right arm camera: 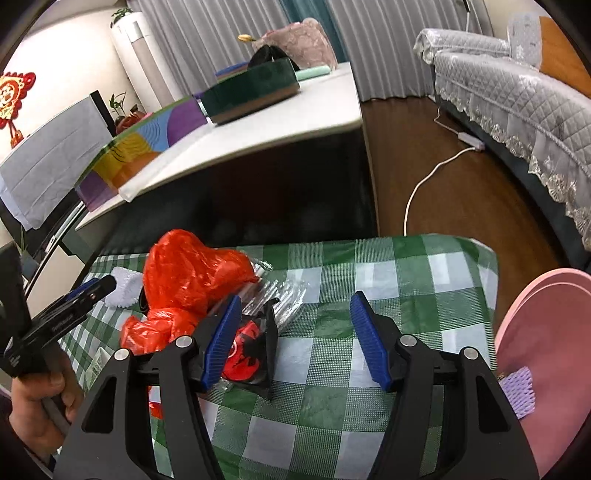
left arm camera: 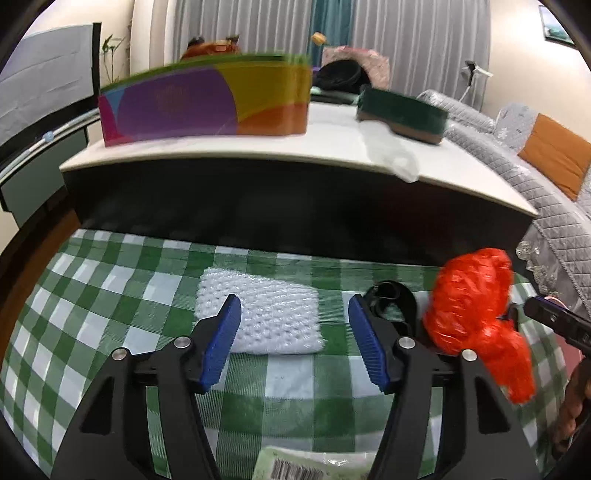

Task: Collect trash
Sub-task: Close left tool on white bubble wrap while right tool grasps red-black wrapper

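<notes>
Left gripper [left arm camera: 295, 310] released, white foam mesh [left arm camera: 260, 314] just ahead between its fingers, red bag [left arm camera: 476, 314] right.

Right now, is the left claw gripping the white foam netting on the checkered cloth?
No, the left claw is open, its blue pads apart with the white foam netting lying untouched on the cloth beyond them.

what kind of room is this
Most likely a home living room. A sofa with quilted, lace-edged covers runs along the right, long curtains hang at the back, and a low white-topped table stands on the wood floor. The work surface is a green checked cloth.
</notes>
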Motion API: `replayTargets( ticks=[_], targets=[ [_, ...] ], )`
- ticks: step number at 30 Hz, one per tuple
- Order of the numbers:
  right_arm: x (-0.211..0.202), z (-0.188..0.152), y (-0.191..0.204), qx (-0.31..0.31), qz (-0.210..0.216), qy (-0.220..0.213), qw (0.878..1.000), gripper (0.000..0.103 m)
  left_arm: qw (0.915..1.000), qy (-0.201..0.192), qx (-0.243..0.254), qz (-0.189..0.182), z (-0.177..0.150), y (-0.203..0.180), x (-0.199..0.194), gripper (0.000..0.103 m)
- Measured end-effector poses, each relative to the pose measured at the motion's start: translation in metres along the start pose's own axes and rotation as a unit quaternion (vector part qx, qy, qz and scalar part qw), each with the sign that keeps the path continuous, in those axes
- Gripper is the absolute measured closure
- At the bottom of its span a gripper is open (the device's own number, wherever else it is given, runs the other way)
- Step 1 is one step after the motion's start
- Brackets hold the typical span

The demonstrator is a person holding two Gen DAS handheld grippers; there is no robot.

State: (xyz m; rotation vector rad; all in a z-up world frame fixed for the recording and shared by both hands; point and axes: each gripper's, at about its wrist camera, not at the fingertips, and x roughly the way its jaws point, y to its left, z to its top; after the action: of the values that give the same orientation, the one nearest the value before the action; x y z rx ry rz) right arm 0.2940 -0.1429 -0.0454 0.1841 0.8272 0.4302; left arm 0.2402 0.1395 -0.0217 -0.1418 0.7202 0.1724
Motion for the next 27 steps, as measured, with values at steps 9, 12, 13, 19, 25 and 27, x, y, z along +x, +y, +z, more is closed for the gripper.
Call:
replayTargets(
  ticks=[9, 12, 13, 19, 25, 27],
  targets=[
    [0.015, -0.004, 0.006, -0.006, 0.024, 0.033, 0.999, 0.054, 0.9985, 0.053, -0.008, 0.011, -0.003, 0.003, 0.023, 0.054],
    [0.014, -0.005, 0.01, -0.012, 0.036, 0.034, 0.999, 0.077, 0.9985, 0.055, -0.008, 0.007, -0.004, 0.004, 0.022, 0.069],
    [0.012, -0.005, 0.014, -0.019, 0.041, 0.035, 0.998, 0.086, 0.9985, 0.054, -0.007, 0.006, -0.004, 0.004, 0.021, 0.076],
    [-0.004, -0.007, 0.019, -0.036, 0.037, 0.019, 0.998, 0.102, 0.9991, 0.041, -0.007, 0.005, -0.002, 0.0, 0.004, 0.086],
    [-0.026, -0.003, 0.015, -0.033, 0.03, -0.007, 0.999, 0.102, 0.9996, 0.026, 0.001, 0.0, -0.006, -0.005, -0.019, 0.087],
    [-0.033, -0.002, 0.015, -0.033, 0.03, -0.014, 0.999, 0.102, 0.9997, 0.022, 0.002, -0.002, -0.006, -0.004, -0.025, 0.087]
  ],
)
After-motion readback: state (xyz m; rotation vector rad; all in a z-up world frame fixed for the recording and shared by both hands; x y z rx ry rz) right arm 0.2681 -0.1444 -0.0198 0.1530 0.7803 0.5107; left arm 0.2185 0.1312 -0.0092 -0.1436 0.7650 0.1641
